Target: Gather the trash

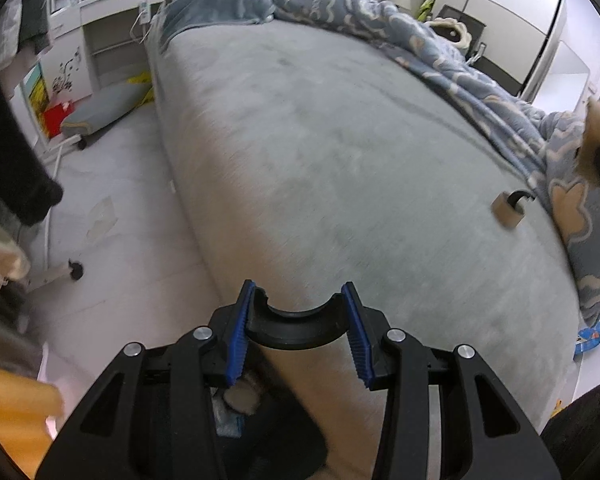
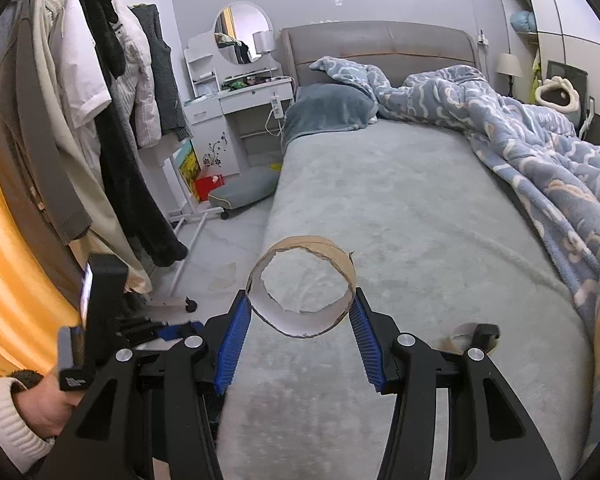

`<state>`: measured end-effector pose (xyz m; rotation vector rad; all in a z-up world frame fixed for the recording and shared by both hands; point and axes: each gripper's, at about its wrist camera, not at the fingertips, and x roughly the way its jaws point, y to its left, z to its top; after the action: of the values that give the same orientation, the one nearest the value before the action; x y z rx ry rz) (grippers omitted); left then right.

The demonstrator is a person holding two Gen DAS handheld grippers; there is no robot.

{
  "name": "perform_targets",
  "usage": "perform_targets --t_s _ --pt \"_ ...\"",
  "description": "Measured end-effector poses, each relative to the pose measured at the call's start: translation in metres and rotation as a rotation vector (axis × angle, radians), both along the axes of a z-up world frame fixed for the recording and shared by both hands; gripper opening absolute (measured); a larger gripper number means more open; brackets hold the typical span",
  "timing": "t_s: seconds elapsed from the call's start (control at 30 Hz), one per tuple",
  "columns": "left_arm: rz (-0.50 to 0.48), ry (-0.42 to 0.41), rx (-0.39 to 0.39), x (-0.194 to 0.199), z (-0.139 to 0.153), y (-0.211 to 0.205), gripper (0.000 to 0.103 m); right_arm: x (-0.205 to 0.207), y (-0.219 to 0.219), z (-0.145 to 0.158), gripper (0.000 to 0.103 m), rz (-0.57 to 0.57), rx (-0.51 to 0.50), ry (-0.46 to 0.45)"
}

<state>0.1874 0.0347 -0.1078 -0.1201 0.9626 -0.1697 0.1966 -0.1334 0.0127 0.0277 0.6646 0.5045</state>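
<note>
My left gripper (image 1: pixel 300 300) is shut on the rim of a black container (image 1: pixel 296 330), which it holds at the near edge of the grey bed (image 1: pixel 320 128). My right gripper (image 2: pixel 300 300) is shut on a torn cardboard ring (image 2: pixel 304 292) and holds it above the bed (image 2: pixel 400 208). Another cardboard tube piece with a black part (image 1: pixel 508 210) lies on the bed near the blanket; in the right wrist view it shows behind my right finger (image 2: pixel 474 334). The right gripper with its cardboard shows at the right edge of the left wrist view (image 1: pixel 598 136).
A blue patterned blanket (image 2: pixel 540 140) is bunched along the bed's right side. A clothes rack with hanging garments (image 2: pixel 100 120) stands left. A scrap of paper (image 1: pixel 100 216) lies on the floor beside the bed. A blue wrapper (image 1: pixel 594 334) lies at the bed's foot. A white dresser (image 2: pixel 244 100) stands at the back.
</note>
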Motion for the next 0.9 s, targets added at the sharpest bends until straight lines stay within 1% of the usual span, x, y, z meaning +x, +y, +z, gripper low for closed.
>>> perform_targets --t_s 0.13,0.23,0.33,0.47,0.57,0.73,0.9 --pt "0.024 0.035 0.006 -0.014 -0.012 0.015 0.046 -0.01 0.016 -0.007 0.051 0.021 0.019 0.027" --pt "0.041 0.068 0.012 -0.024 -0.022 0.025 0.046 -0.021 0.034 -0.008 0.051 0.051 0.005 0.012" --pt "0.071 0.107 -0.001 -0.034 -0.034 0.038 0.046 -0.028 0.048 -0.017 0.051 0.069 0.006 0.041" --pt "0.092 0.172 0.019 -0.044 -0.055 0.05 0.046 -0.034 0.068 -0.024 0.051 0.098 0.009 0.059" --pt "0.102 0.217 0.029 -0.048 -0.069 0.059 0.046 -0.036 0.082 -0.027 0.051 0.122 0.008 0.066" --pt "0.128 0.296 0.025 -0.055 -0.09 0.08 0.047 -0.036 0.1 -0.036 0.052 0.156 0.0 0.088" --pt "0.144 0.367 -0.001 -0.058 -0.109 0.098 0.048 -0.033 0.12 -0.046 0.052 0.19 -0.002 0.118"
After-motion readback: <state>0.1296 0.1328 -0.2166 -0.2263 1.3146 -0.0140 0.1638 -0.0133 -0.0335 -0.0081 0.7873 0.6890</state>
